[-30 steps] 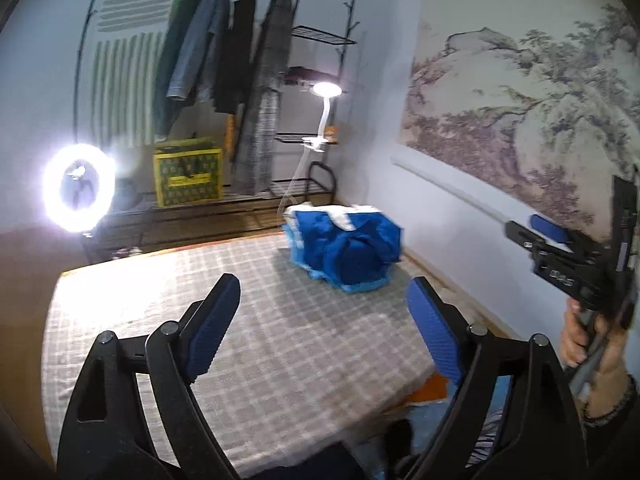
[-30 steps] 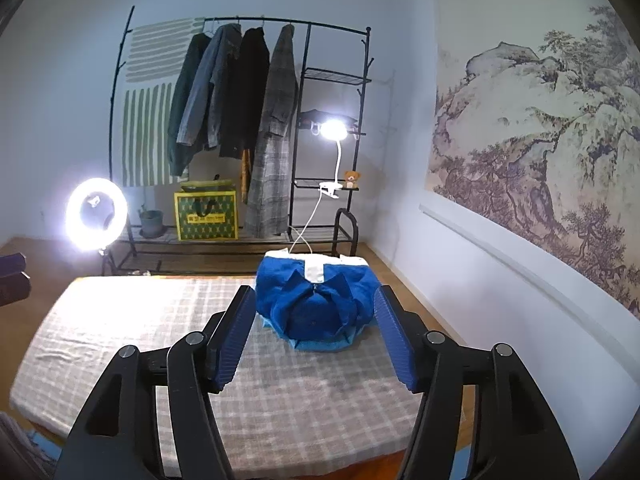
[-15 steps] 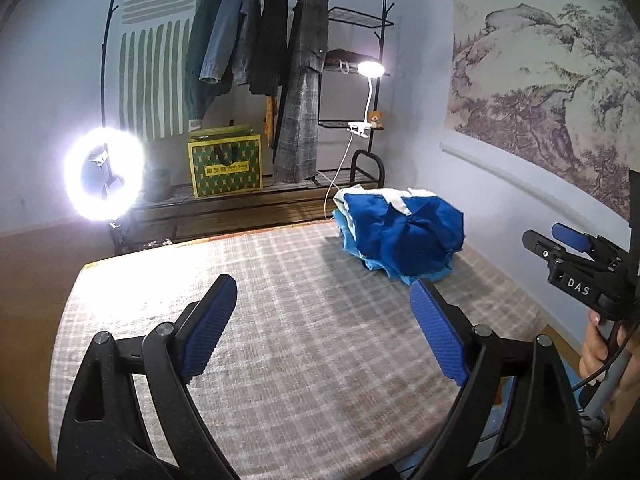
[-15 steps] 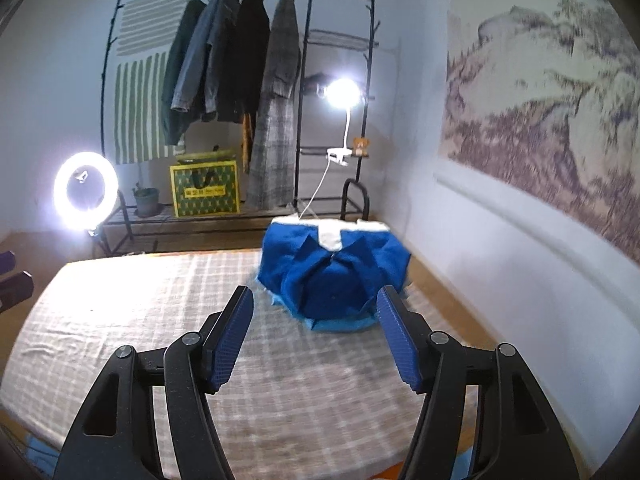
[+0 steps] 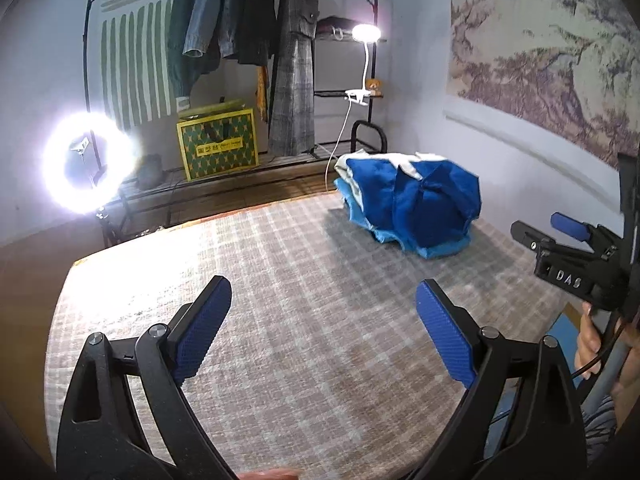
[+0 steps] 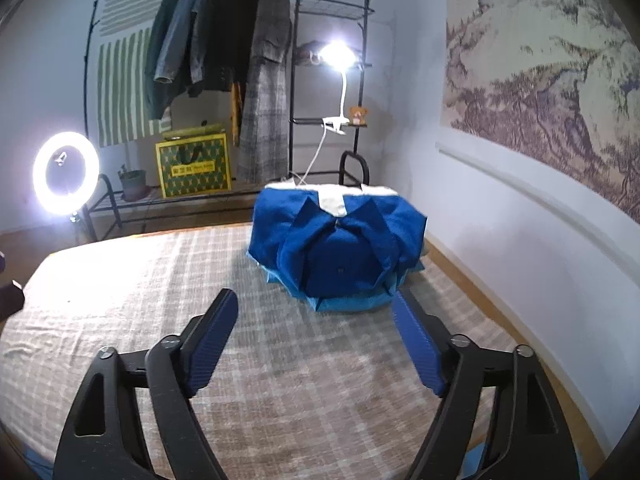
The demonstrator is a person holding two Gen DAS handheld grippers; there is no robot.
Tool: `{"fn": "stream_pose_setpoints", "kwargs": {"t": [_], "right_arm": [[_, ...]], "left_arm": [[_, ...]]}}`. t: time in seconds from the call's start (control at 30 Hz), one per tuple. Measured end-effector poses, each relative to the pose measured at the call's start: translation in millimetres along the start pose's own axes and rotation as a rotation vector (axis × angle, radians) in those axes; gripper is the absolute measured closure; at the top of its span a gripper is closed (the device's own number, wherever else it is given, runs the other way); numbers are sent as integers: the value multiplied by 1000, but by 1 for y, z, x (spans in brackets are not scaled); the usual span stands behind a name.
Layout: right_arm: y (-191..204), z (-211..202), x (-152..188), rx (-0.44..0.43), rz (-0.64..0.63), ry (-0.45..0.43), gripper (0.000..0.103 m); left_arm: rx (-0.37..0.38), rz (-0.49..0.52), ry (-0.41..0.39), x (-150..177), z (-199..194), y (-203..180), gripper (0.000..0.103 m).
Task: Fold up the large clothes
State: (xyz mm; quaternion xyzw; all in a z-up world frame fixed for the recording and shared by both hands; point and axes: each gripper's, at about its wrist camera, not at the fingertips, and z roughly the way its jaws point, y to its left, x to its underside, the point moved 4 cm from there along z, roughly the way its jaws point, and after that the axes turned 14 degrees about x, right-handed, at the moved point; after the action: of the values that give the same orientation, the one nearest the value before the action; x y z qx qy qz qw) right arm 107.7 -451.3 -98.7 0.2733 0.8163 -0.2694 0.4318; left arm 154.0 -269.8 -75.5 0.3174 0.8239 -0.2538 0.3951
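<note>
Both tongs, left tongs [image 5: 324,332] and right tongs [image 6: 314,344], are opening with nothing between them; clumsily grabbing the folded blue garment [image 6: 336,248] on the checked surface [image 6: 280,380] could undo its folds.

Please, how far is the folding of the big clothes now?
Done: a blue garment lies folded in a pile at the far end of the checked table cover. In hand: nothing; the left gripper and right gripper have opening jaws with nothing between them. Left: no other unfolded garment shows on the table.
</note>
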Motion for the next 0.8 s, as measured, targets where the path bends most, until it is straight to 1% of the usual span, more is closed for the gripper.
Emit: {"fn": "stream_pose_setpoints", "kwargs": {"t": [0.13,0.27,0.43,0.8], "right_arm": [[0,9,0,-13,34,37,23],[0,15,1,8,37,46,23],[-1,21,4,19,40,63,23],[-2,22,5,28,50,67,23]], "left_arm": [[-5,-6,10,2,6,2,8],[-12,4,15,2,8,4,8],[2,4,28,4,12,0,7],[7,28,13,3,7,-8,7]]}}
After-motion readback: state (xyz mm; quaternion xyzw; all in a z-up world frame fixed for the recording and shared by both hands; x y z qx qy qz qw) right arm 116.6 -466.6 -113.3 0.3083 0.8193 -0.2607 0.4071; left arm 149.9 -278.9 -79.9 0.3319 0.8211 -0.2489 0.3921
